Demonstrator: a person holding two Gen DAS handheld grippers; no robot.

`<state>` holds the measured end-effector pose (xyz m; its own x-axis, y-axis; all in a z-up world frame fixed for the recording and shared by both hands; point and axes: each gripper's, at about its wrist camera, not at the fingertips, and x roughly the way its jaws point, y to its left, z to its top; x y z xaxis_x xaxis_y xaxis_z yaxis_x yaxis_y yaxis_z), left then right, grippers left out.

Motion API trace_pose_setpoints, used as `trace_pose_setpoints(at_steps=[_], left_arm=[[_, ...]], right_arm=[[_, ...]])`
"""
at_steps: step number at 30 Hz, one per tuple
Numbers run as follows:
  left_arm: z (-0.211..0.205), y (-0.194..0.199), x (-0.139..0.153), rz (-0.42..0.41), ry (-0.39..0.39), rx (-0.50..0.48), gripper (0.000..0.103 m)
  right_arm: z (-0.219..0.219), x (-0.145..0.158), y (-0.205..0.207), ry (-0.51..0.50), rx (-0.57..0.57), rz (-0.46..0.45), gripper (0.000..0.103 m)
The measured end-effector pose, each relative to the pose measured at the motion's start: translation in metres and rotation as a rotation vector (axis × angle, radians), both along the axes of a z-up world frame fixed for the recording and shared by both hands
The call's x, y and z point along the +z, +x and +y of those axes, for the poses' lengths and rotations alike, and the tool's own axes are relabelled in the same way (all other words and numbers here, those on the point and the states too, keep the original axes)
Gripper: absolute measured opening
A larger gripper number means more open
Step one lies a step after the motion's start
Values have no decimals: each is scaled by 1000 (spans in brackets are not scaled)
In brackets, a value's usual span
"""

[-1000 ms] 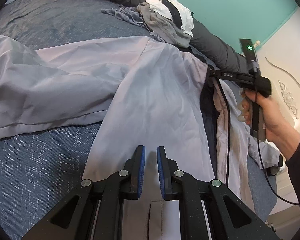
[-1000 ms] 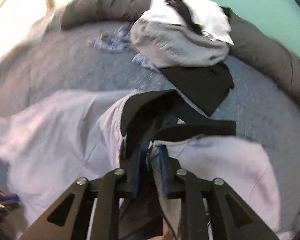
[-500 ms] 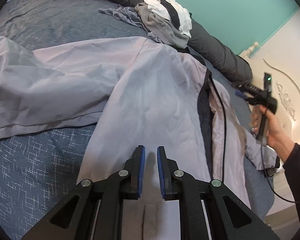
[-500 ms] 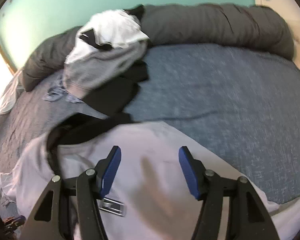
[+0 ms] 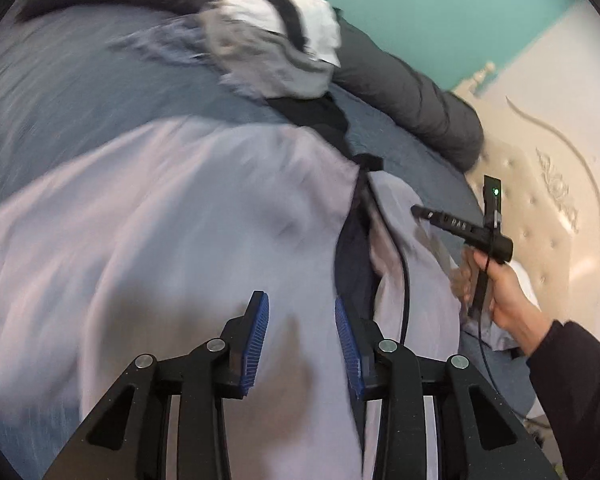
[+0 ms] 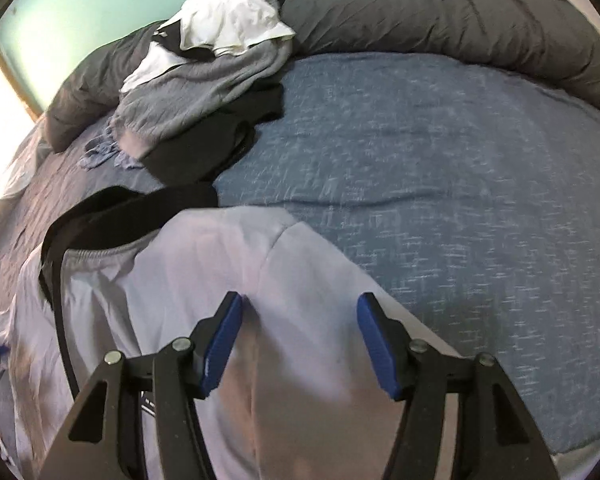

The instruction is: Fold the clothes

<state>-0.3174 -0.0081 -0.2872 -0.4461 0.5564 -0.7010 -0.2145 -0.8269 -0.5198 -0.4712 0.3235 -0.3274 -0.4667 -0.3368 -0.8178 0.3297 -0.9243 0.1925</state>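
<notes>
A pale lilac jacket [image 5: 172,240] with a black collar [image 6: 112,210] lies spread on the blue bedspread [image 6: 440,184]. My left gripper [image 5: 299,300] hovers over the jacket's body beside its dark front opening. Its jaws are opening, with only fabric below them and nothing pinched. My right gripper [image 6: 300,300] stands over the jacket's shoulder seam. Its jaws are wide and closing, and the pads [image 6: 224,340] are not pressing on the cloth. In the left wrist view the right gripper [image 5: 418,212] points at the jacket's right edge, held by a hand [image 5: 500,284].
A heap of white, grey and black clothes [image 6: 216,68] lies at the back of the bed against a rolled dark grey duvet [image 6: 460,20]. A black cable [image 5: 406,280] trails over the jacket. A cream padded headboard [image 5: 548,184] stands at the right.
My left gripper went from shut to open and moved up the jacket toward the collar. My right gripper let go of the black collar, opened wide, shifted onto the shoulder, then narrowed a little.
</notes>
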Motion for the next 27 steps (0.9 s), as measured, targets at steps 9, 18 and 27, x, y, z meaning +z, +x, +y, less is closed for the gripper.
trace_pose_setpoints(at_steps=[9,18,27], left_arm=[[104,-114,28,16,-168,-114,46],[184,-182,14,10,-300,-226,46],[220,-207,-13,-39,-314,-267,29]], right_arm=[[2,7,16,-22,58,85,7],[7,17,35,-60,146,121,6],[12,18,46,-100,181,118,5]])
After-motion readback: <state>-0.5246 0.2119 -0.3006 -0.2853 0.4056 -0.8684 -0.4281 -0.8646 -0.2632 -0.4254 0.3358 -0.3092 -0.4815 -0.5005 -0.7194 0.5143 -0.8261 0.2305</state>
